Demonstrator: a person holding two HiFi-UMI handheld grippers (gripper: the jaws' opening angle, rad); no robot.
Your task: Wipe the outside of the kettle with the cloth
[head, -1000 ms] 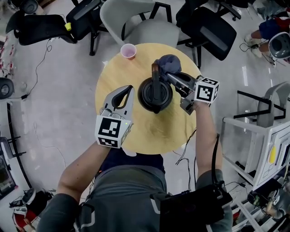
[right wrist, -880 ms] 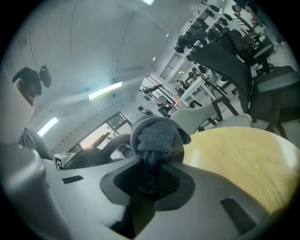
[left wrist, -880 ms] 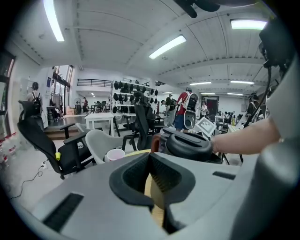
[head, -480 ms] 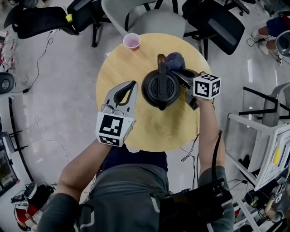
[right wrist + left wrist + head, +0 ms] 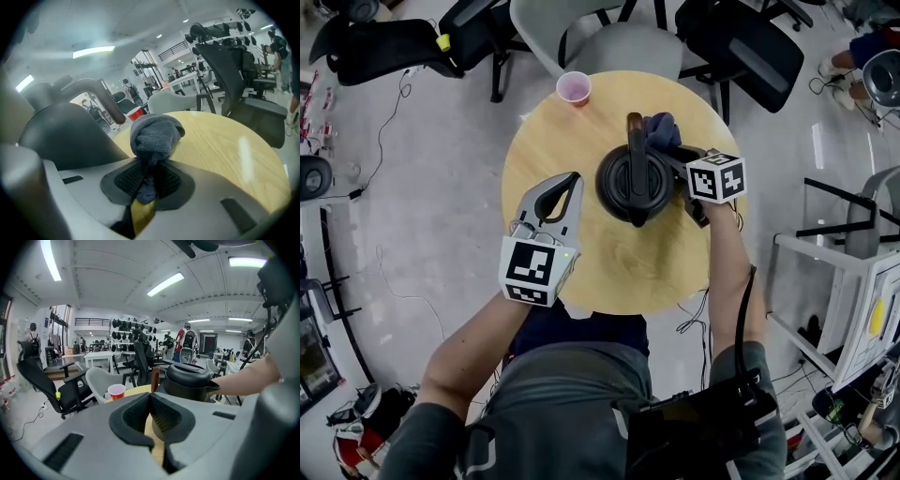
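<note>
A black kettle (image 5: pixel 630 186) with a brown handle stands near the middle of the round wooden table (image 5: pixel 581 272). My right gripper (image 5: pixel 667 153) is shut on a grey-blue cloth (image 5: pixel 661 128) and holds it against the kettle's far right side. In the right gripper view the cloth (image 5: pixel 154 132) bunches out of the closed jaws, with the kettle body (image 5: pixel 65 136) close on the left. My left gripper (image 5: pixel 565 184) hovers just left of the kettle, jaws shut with nothing between them. The left gripper view has the kettle (image 5: pixel 187 380) straight ahead.
A pink paper cup (image 5: pixel 574 87) stands at the table's far edge. Office chairs (image 5: pixel 609 37) ring the far side of the table. A white rack (image 5: pixel 853 300) stands to the right, and cables lie on the floor at the left.
The right gripper with the cloth has slid along the kettle's right side, its marker cube now nearer the kettle. The left gripper has stayed in place.
</note>
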